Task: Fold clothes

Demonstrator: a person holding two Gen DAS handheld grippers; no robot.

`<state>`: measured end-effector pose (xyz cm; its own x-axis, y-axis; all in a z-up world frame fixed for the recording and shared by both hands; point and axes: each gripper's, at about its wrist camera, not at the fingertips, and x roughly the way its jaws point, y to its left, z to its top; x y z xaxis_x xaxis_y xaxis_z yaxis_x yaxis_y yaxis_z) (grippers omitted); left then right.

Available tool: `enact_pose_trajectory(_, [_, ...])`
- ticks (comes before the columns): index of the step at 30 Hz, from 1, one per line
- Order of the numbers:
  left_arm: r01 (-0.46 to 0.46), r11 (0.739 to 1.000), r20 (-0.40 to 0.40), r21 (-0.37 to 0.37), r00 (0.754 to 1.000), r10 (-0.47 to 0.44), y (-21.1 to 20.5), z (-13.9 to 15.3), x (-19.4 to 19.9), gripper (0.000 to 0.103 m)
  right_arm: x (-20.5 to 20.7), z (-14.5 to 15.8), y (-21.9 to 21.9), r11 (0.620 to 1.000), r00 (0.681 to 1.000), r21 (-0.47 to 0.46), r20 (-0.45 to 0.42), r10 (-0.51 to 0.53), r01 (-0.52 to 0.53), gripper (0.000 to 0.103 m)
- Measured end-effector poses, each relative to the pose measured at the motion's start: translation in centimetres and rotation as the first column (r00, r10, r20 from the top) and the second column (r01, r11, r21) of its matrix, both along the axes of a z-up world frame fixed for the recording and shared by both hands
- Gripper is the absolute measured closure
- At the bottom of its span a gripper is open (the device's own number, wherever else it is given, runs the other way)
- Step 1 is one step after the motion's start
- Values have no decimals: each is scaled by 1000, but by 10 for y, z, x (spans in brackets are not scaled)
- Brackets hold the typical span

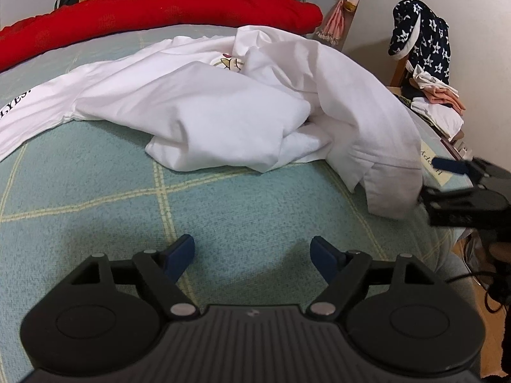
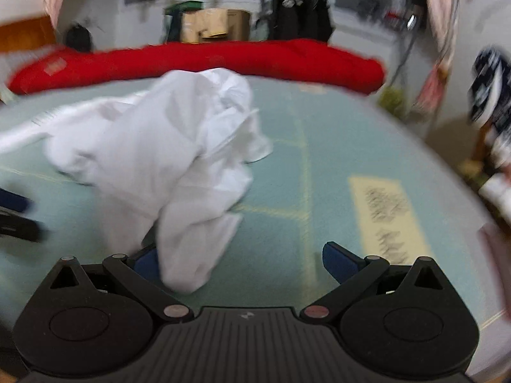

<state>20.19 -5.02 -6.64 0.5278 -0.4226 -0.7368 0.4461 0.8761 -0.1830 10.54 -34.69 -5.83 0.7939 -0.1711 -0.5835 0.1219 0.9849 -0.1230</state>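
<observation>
One white shirt [image 1: 223, 108] lies crumpled on the bed [image 1: 95, 198], on the pale green checked cover, w/ one red quilt [image 1: 166, 12] rolled along the far edge. Two grippers in view. Left gripper [image 1: 252, 257]: jaws wide, nothing btwn them, over bare cover just short of the shirt. Right gripper [image 2: 241, 263]: jaws wide too; a hanging fold of the shirt drapes btwn them, against the left finger [image 2: 145, 263], pads not pressing it. Right wrist view is blurred. One cream label w/ dark lettering [image 2: 383, 217] sits on the cover right of the shirt. One navy star-print garment [image 1: 424, 35] hangs beside the bed.
</observation>
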Motion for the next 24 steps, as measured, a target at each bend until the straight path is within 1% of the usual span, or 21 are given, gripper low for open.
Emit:
enact_pose_trajectory(2, [-1,1000,-2,2,1000,1,-1,0,1,23,3,0,0,999,999,-13,24,-36,36,0])
enact_pose_trajectory(4, [-4,1000,-2,6,1000,4,-1,0,1,22,10,-3,0,1000,999,1,16,-30,30,0])
enact_pose_trajectory(6, [-7,1000,-2,10,1000,7,-2,0,1,22,13,-5,-3,998,998,-25,17,-54,54,0])
enact_pose_trajectory(8, [-10,1000,-2,14,1000,10,-3,0,1,22,11,-2,-11,991,992,-58,46,-120,122,0])
enact_pose_trajectory(10, [-10,1000,-3,13,1000,10,-3,0,2,22,10,1,-23,983,984,-60,58,-170,174,0])
enact_pose_trajectory(14, [-14,1000,-6,11,1000,14,-3,0,4,20,14,0,-36,974,976,-83,59,-207,212,0])
enact_pose_trajectory(16, [-13,1000,-6,15,1000,14,-4,0,4,20,17,-1,-38,968,974,-117,66,-215,221,0])
enact_pose_trajectory(19, [-13,1000,-8,16,1000,13,-4,0,5,20,25,-1,-44,948,968,-195,86,-237,250,0])
enact_pose_trajectory(24, [-12,1000,-10,19,1000,12,-4,1,5,20,45,1,-77,915,955,-274,100,-280,297,0])
